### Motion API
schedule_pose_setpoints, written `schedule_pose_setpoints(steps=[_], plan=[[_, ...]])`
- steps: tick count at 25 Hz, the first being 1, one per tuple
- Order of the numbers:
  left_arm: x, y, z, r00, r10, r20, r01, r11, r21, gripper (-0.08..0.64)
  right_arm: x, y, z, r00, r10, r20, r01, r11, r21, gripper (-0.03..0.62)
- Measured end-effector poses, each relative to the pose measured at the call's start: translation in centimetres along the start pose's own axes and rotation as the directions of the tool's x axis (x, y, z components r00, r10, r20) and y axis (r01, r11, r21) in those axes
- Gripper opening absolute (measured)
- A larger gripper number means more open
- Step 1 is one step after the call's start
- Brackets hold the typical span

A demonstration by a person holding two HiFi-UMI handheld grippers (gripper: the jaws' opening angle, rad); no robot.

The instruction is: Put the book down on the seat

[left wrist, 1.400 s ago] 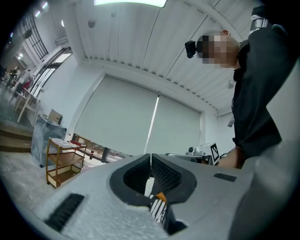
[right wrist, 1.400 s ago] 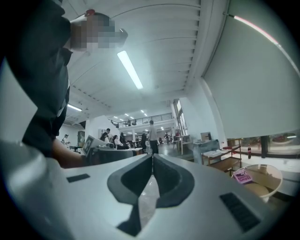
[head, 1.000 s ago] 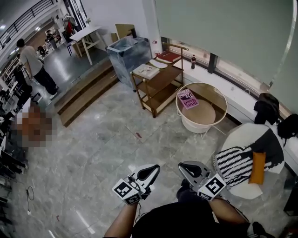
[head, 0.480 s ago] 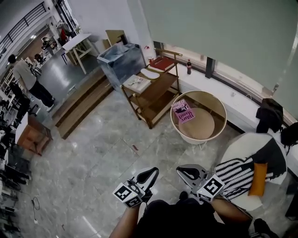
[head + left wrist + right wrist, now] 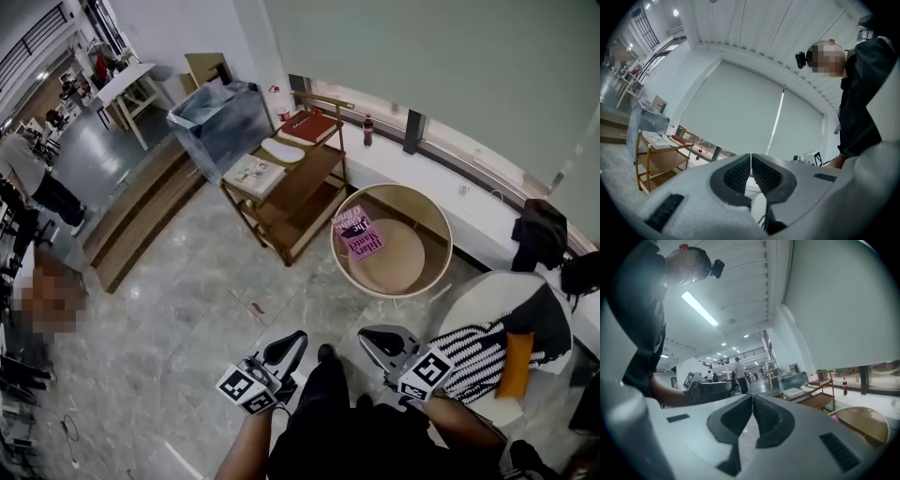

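A pink book (image 5: 360, 234) lies on the left edge of a round wooden side table (image 5: 427, 220) in the head view. The seat is a white armchair (image 5: 487, 286) at the right, holding a black-and-white striped cushion (image 5: 473, 352) and an orange cushion (image 5: 517, 364). My left gripper (image 5: 296, 337) and right gripper (image 5: 367, 335) hover low in front of me, well short of the table. Both are shut with nothing between the pads, as the left gripper view (image 5: 751, 157) and right gripper view (image 5: 753, 397) show. The table's rim (image 5: 862, 420) appears at the right gripper view's lower right.
A wooden shelf trolley (image 5: 298, 192) stands left of the table with a red book (image 5: 307, 125) and a white book (image 5: 253, 173) on it. Behind it are a bluish box (image 5: 217, 117) and a cola bottle (image 5: 367, 129) on the window ledge. Wooden steps (image 5: 131, 220) rise at the left.
The head view has moved forward: the round table, book and shelf trolley sit nearer and further left. Both grippers stay shut and empty in front of me.
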State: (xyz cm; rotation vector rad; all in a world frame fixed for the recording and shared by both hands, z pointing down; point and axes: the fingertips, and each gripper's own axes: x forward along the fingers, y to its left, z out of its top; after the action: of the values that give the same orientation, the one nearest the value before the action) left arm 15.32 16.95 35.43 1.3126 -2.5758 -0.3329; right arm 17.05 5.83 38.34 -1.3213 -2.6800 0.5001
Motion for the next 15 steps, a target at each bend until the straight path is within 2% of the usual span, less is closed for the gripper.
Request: schedule_pose_setpoints(steps=[4, 8, 15], plan=[[3.1, 5.2, 1.7, 0.999, -0.040, 0.017, 0.041, 0.997, -0.072, 0.031, 4.0, -4.2, 1.3, 0.998, -0.056, -0.015, 0.057, 0.997, 0.048, 0.031], [6.6, 9.7, 4.1, 0.995, -0.097, 0.022, 0.099, 0.989, -0.108, 0.031, 7.8, -8.5, 3.4, 0.993, -0.110, -0.044, 0.112, 0.993, 0.034, 0.031], [11.1, 15.7, 2.9, 0.973, -0.224, -0.047, 0.214, 0.962, -0.169, 0.031, 12.1, -13.5, 3.9, 0.975, -0.218, -0.047, 0.220, 0.974, 0.044, 0.031]])
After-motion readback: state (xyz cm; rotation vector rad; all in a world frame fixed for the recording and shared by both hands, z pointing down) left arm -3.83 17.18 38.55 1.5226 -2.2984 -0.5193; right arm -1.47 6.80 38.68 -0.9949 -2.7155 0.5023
